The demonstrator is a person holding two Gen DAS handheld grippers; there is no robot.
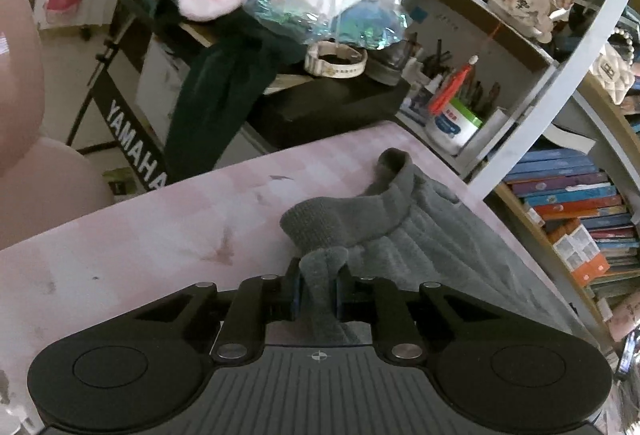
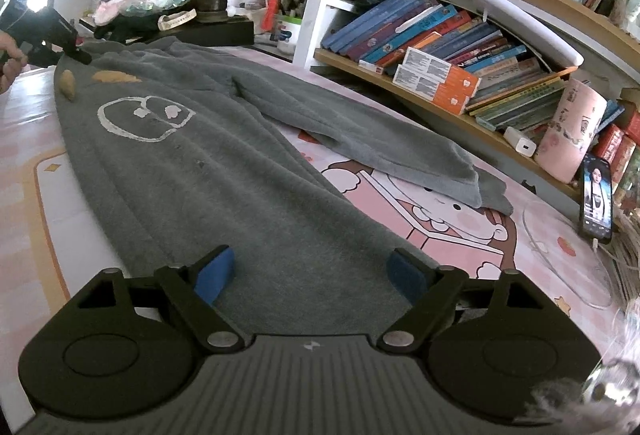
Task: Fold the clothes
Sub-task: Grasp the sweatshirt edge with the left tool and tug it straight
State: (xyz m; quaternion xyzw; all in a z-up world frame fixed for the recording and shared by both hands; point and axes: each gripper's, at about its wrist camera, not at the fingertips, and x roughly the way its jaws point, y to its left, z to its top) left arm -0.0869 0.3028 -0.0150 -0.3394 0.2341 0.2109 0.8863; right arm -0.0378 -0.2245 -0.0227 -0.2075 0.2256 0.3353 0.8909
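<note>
Grey fleece sweater (image 2: 224, 171) lies flat, front up, running from frame bottom to upper left. White cartoon print mid-left, one sleeve (image 2: 360, 131) angled out right. Ribbed collar (image 1: 340, 223) bunched in left-wrist frame center.

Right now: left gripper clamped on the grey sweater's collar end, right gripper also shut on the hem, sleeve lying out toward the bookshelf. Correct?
Not quite. The right gripper is open, its blue pads spread wide over the hem of the grey sweater, as the right wrist view shows. The rest holds: the left gripper is clamped on fabric at the collar end, and the sleeve lies out toward the bookshelf.
</note>
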